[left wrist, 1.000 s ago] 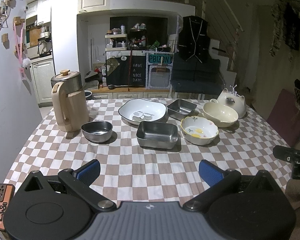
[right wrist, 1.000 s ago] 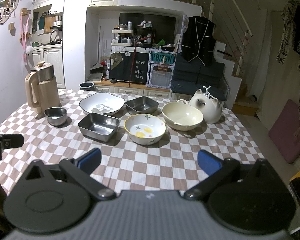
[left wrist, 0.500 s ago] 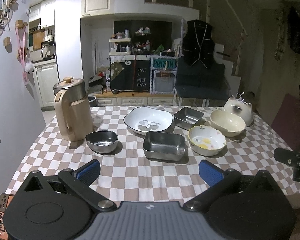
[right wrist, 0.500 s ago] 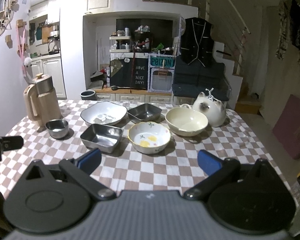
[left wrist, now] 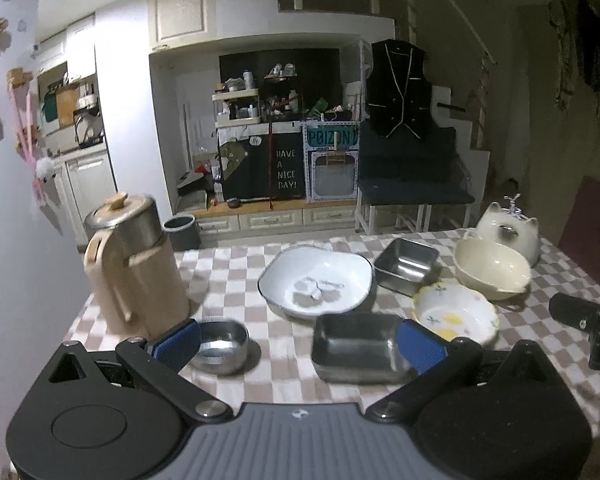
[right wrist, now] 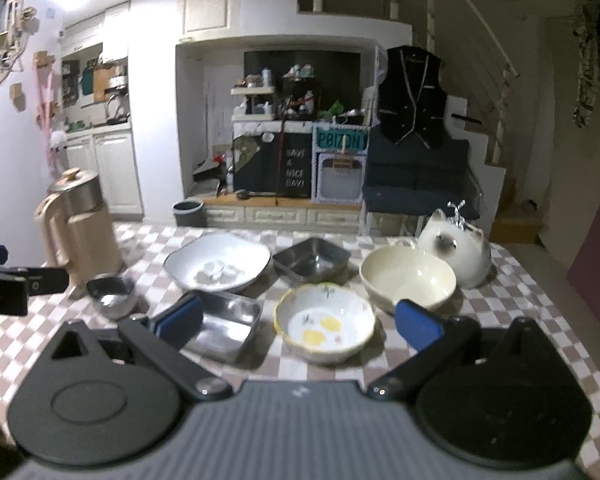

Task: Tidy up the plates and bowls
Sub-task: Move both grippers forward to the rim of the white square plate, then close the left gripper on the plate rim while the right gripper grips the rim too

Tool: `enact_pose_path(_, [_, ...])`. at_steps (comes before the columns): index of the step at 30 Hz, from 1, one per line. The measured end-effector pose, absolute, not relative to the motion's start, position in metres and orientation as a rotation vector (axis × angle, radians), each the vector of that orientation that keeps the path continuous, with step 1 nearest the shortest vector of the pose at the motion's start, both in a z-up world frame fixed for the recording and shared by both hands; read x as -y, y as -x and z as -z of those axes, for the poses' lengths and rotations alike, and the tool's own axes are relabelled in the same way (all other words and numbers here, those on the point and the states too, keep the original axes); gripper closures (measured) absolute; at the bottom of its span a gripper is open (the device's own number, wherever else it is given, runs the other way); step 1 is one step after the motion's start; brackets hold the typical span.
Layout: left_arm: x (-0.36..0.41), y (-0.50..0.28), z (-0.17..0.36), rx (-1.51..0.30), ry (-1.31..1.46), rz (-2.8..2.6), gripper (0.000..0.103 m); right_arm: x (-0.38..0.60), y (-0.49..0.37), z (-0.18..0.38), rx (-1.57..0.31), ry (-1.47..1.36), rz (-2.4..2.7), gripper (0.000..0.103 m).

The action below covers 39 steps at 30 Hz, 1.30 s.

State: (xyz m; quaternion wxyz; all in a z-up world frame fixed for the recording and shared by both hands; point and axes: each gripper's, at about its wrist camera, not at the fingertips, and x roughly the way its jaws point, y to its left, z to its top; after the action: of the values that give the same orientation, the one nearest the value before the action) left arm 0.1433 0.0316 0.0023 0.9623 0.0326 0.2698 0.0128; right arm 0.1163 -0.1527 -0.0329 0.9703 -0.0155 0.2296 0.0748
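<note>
**Both grippers spread wide, nothing held**

Left gripper [left wrist: 298, 344] and right gripper [right wrist: 296, 322] hover above the checkered surface [right wrist: 520, 304], jaws apart and empty. Dishes clustered mid-surface: white plate [left wrist: 316, 280], two steel trays [left wrist: 354, 346] [left wrist: 406, 266], floral bowl [right wrist: 324, 322], cream bowl [right wrist: 408, 278], small steel bowl [left wrist: 222, 346] beside the kettle [left wrist: 134, 268].

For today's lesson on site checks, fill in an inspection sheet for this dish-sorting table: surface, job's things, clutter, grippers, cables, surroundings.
Surface: table under a brown and white checked cloth.
Job's things: white plate, two steel trays, flowered bowl, cream bowl, small steel bowl; all separate, none stacked.
Clutter: beige kettle at the left, cat-shaped pot behind the cream bowl.
Grippers: left gripper and right gripper both open, holding nothing, above the near dishes.
Cables: nothing seen.
Surroundings: dim kitchen, cluttered shelf, staircase at the right.
</note>
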Motion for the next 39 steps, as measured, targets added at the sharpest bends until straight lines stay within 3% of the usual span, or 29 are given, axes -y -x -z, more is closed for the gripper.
enact_pose_path(15, [-0.059,-0.308,0.028,-0.543,-0.244,0.076,0.0,0.109,-0.249,0.058,-0.452,-0.002,-0.161,0.0])
enact_pose_path(21, [-0.086,-0.386,0.058,-0.667,-0.227,0.136,0.0,0.096,-0.312,0.09,-0.492,-0.118,-0.26,0.0])
enact_pose_path(31, [-0.123,-0.48,0.105,-0.803,-0.201,0.162,0.001,0.074,-0.401,0.14,-0.78,-0.293,-0.226,0.0])
enact_pose_path(34, [-0.129,-0.499,0.116,-0.863,-0.136,0.144,0.023,0.074,-0.415,0.148,-0.843,-0.376,-0.199,0.005])
enact_pose_path(39, [-0.144,-0.52,0.134,-0.95,0.029,0.12,0.052,0.066,-0.431,0.16,-0.941,-0.414,-0.166,0.039])
